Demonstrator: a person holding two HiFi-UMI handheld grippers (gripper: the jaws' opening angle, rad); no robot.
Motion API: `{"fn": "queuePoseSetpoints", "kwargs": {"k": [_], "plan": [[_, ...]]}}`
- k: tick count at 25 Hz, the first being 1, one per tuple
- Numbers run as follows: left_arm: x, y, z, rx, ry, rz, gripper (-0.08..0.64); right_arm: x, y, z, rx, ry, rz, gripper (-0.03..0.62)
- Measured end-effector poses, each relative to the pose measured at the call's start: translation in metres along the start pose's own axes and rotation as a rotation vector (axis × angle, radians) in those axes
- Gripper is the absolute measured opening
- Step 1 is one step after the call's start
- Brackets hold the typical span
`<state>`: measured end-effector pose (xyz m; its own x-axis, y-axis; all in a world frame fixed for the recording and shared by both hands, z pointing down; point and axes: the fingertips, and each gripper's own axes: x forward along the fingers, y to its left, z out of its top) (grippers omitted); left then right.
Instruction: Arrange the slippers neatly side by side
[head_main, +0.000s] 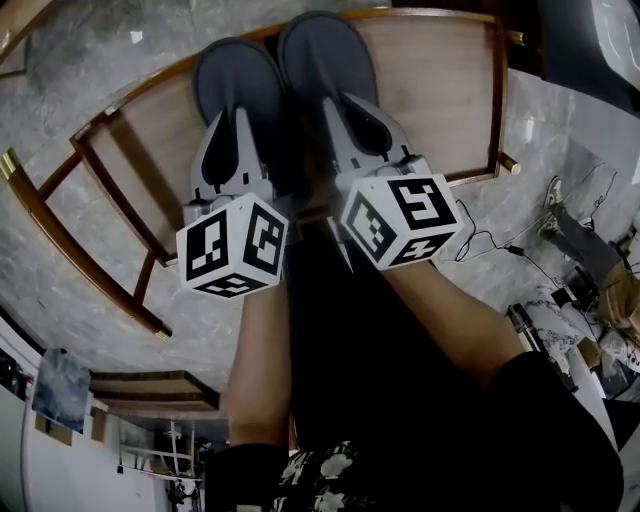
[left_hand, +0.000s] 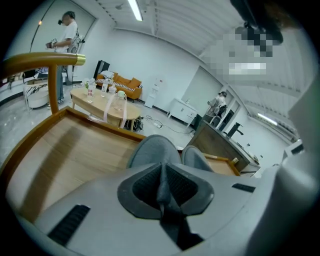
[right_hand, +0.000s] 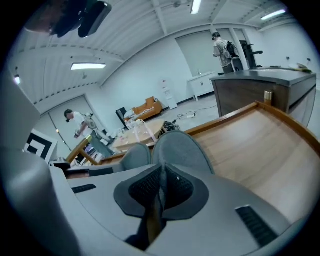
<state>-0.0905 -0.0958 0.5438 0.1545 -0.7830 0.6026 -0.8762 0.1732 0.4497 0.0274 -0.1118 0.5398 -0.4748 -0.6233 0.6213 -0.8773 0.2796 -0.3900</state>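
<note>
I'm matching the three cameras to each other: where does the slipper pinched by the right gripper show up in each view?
Head view: right slipper at top centre, rightmost of the pair.
Left gripper view: just right of centre, beside the left slipper.
Right gripper view: centre, its near edge between the shut jaws of the right gripper.
Shared landmark: the wooden tabletop under both slippers.

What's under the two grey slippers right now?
A light wooden board with a darker rim lies beneath the left slipper and right slipper. The patch under their soles is covered.
</note>
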Motion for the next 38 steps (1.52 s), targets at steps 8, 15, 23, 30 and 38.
{"fn": "queuePoseSetpoints", "kwargs": {"k": [8,15,23,30,38], "plan": [[0.002,-0.004,-0.010,0.013,0.026,-0.022,0.031,0.000,0.005,-0.003,0.180,-0.008,0.011,0.017],[0.005,-0.017,-0.015,0.070,0.046,-0.061,0.031,-0.004,-0.006,-0.009,0.131,0.024,0.034,0.017],[-0.001,0.006,-0.007,0.090,0.044,-0.039,0.031,0.005,0.002,-0.006,-0.060,0.070,0.133,0.017],[0.001,0.026,0.003,0.121,0.049,-0.026,0.029,0.005,-0.005,-0.006,-0.126,0.098,0.169,0.015],[0.000,0.006,-0.014,0.090,0.058,-0.039,0.029,0.008,0.006,-0.015,-0.127,0.115,0.182,0.015]]}}
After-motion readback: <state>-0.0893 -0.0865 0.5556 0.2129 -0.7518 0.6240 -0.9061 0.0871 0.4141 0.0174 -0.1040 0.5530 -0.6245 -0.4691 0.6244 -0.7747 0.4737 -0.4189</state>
